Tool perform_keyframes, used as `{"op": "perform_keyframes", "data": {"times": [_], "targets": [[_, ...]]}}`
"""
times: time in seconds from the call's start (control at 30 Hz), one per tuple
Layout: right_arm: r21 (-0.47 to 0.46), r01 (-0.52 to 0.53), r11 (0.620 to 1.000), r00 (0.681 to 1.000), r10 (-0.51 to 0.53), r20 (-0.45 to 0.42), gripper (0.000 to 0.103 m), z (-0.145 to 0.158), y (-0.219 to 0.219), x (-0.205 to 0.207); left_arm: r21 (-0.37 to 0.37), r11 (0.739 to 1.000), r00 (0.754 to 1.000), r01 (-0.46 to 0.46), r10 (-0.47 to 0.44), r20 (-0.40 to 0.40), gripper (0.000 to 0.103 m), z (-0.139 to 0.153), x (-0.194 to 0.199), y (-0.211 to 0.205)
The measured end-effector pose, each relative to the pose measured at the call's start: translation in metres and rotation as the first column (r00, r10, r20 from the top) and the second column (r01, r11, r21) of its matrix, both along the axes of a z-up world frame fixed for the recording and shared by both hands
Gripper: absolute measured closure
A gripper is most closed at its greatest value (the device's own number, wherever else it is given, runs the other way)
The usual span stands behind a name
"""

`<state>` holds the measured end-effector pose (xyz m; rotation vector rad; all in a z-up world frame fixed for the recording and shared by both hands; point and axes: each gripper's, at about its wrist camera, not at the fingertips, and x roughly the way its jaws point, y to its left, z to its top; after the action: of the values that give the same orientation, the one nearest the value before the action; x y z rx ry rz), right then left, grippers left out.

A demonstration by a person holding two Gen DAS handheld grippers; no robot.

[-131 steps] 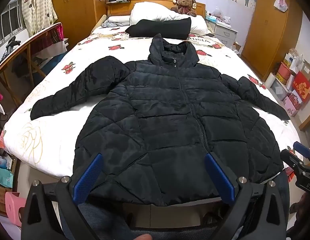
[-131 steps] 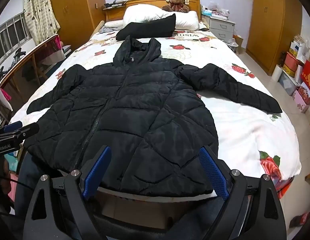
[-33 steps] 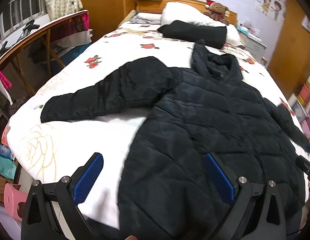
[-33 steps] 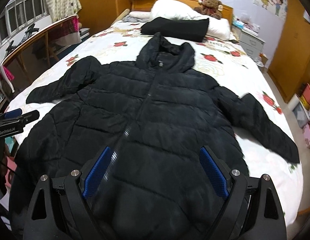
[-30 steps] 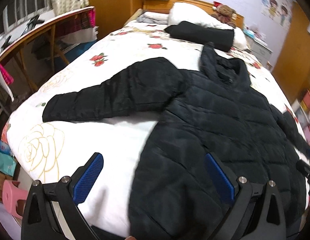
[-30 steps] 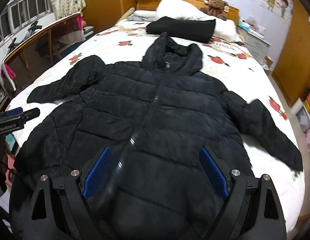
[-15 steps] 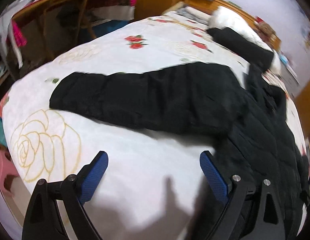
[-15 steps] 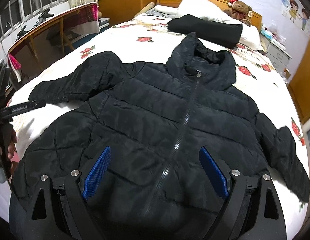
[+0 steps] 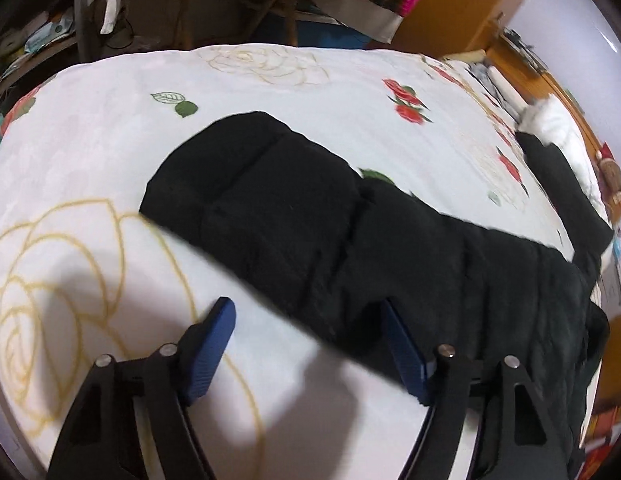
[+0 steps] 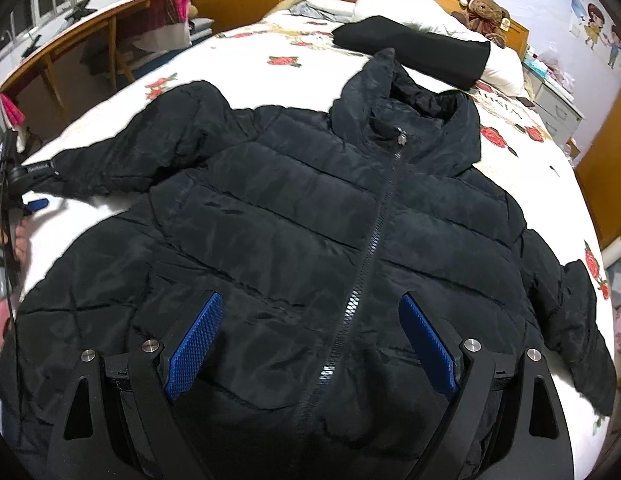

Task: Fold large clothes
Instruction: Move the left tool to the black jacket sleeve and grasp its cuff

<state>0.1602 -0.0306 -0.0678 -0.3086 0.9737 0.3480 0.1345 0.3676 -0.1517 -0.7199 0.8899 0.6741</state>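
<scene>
A black quilted puffer jacket (image 10: pixel 290 220) lies front up and zipped on the white rose-print bed (image 10: pixel 262 44), sleeves spread. In the left wrist view its left sleeve (image 9: pixel 290 220) runs across the bedspread (image 9: pixel 90 140), cuff at the left. My left gripper (image 9: pixel 306 308) hovers low over the sleeve's near edge. Its jaws are closing with that edge between them, and the blue pads (image 9: pixel 208 344) do not press on it. My right gripper (image 10: pixel 310 300) stands open above the jacket's lower front, left of the zipper (image 10: pixel 374 240), with nothing gripped. The left gripper (image 10: pixel 34 204) also shows at the sleeve's cuff.
A folded black garment (image 10: pixel 414 52) lies on white pillows at the headboard, beside a teddy bear (image 10: pixel 484 8). A wooden desk (image 10: pixel 90 24) stands left of the bed, close to its edge. A bedside cabinet (image 10: pixel 558 100) and wardrobe are on the right. A hand (image 10: pixel 18 236) holds the left gripper.
The left gripper swung left and down from the jacket's body to the sleeve near the cuff, rolling as it went, and its jaws narrowed. The right gripper came closer over the jacket's front.
</scene>
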Motion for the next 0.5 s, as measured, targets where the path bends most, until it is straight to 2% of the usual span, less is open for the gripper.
{"op": "perform_keyframes", "data": {"times": [0.07, 0.1, 0.17, 0.23, 0.3, 0.37, 0.5], "targets": [[-0.017, 0.014, 1.000, 1.000, -0.014, 0.002, 0.013, -0.002, -0.001, 0.002, 0.031, 1.000, 1.000, 0.002, -0.002, -0.007, 0.031, -0.003, 0.006, 0.001], [-0.020, 0.019, 1.000, 1.000, -0.019, 0.003, 0.013, -0.002, -0.002, 0.002, 0.045, 0.999, 1.000, 0.006, -0.006, -0.016, 0.037, -0.004, 0.008, 0.002], [-0.025, 0.031, 0.999, 1.000, -0.031, 0.002, 0.013, -0.003, -0.004, 0.003, 0.079, 0.997, 0.999, 0.016, -0.012, -0.050, 0.053, -0.006, 0.015, 0.001], [-0.020, 0.037, 0.999, 0.999, -0.037, -0.003, 0.013, -0.003, -0.007, 0.003, 0.083, 0.996, 0.999, 0.027, -0.023, -0.050, 0.081, -0.006, 0.018, 0.005], [-0.017, 0.041, 0.999, 0.999, -0.041, -0.003, 0.013, -0.002, -0.011, 0.003, 0.097, 0.994, 0.997, 0.051, -0.046, -0.057, 0.092, 0.001, 0.022, 0.003], [-0.016, 0.044, 0.999, 0.999, -0.044, 0.005, 0.013, 0.000, -0.015, 0.001, 0.127, 0.989, 0.996, 0.077, -0.071, -0.054, 0.094, 0.013, 0.024, -0.003], [-0.006, 0.061, 0.998, 0.998, -0.061, 0.013, 0.013, 0.006, -0.027, -0.004, 0.182, 0.975, 0.991, 0.130, -0.132, 0.000, 0.095, 0.054, 0.026, -0.023]]}}
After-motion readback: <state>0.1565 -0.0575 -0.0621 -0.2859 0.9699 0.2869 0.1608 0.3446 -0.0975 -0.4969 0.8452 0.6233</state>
